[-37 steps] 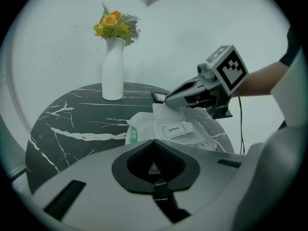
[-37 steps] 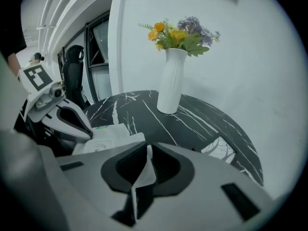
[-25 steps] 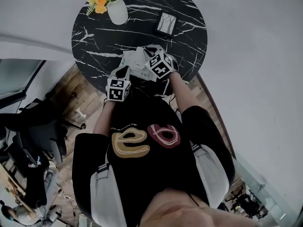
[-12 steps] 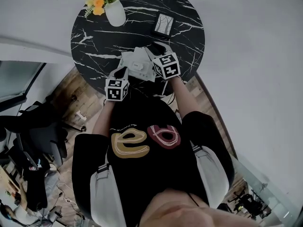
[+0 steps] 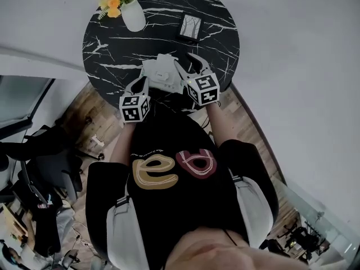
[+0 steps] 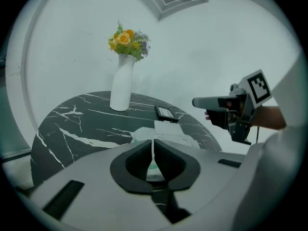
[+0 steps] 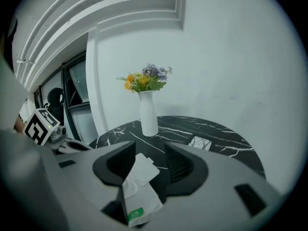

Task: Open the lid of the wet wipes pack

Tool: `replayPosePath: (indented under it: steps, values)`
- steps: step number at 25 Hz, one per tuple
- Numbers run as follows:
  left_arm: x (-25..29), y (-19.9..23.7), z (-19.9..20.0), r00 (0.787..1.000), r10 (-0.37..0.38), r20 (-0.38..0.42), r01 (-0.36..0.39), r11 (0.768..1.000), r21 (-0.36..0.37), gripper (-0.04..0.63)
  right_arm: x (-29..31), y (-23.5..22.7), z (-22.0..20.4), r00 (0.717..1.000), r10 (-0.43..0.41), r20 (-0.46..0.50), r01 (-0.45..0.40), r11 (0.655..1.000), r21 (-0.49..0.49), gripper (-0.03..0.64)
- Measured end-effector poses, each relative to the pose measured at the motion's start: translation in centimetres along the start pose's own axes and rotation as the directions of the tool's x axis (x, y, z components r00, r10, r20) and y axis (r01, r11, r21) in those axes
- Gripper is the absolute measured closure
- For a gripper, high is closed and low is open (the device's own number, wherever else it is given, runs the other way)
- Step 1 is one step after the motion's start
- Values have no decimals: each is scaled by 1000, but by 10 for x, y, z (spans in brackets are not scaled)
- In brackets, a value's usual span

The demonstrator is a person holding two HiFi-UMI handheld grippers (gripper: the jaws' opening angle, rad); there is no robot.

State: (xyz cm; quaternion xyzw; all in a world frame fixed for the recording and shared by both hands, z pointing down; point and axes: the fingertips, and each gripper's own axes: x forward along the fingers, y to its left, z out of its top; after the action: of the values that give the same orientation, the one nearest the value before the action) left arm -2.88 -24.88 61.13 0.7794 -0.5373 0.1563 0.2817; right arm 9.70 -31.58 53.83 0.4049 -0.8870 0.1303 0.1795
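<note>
Since a second ago the right gripper point(image 5: 190, 66) has lifted toward the lower right of the head view. Its jaws are opening, and the pack point(image 5: 161, 75) shows between them with no pad touching it. The pack sits at the near edge of the table point(image 5: 216, 32), upper centre of frame, lid side up. Its long axis runs roughly left to right, and the left gripper point(image 5: 142, 84) is clamped on its left end.

round table point(image 5: 112, 44): black marble-look top, white veins, smooth, slight sheen. vase point(image 5: 133, 17): white, smooth, looks ceramic. wet wipes pack point(image 5: 159, 72): soft white plastic film, crinkled; lid point(image 7: 143, 167) smooth white plastic. floor point(image 5: 93, 106): wood planks, matt.
</note>
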Motion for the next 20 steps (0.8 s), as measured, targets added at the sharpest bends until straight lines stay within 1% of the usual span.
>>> replayPosePath:
  steps: [6, 10, 14, 17, 20]
  values:
    - [-22, -11, 26, 994, -28, 107, 31, 999, -24, 575, -26, 17, -9, 998, -44, 35, 44, 999, 16, 436]
    - [-35, -23, 36, 987, -50, 154, 51, 999, -5, 575, -39, 24, -21, 997, -67, 36, 66, 997, 36, 436]
    - [-45, -29, 44, 980, -54, 189, 53, 999, 13, 575, -47, 29, -31, 996, -83, 25, 81, 995, 55, 436]
    - [-48, -31, 48, 979, -55, 196, 51, 998, 24, 575, -51, 31, -37, 996, -82, 21, 80, 995, 66, 441]
    - [-47, -32, 48, 980, -57, 190, 49, 998, 44, 575, -53, 32, -42, 996, -89, 18, 87, 994, 72, 476]
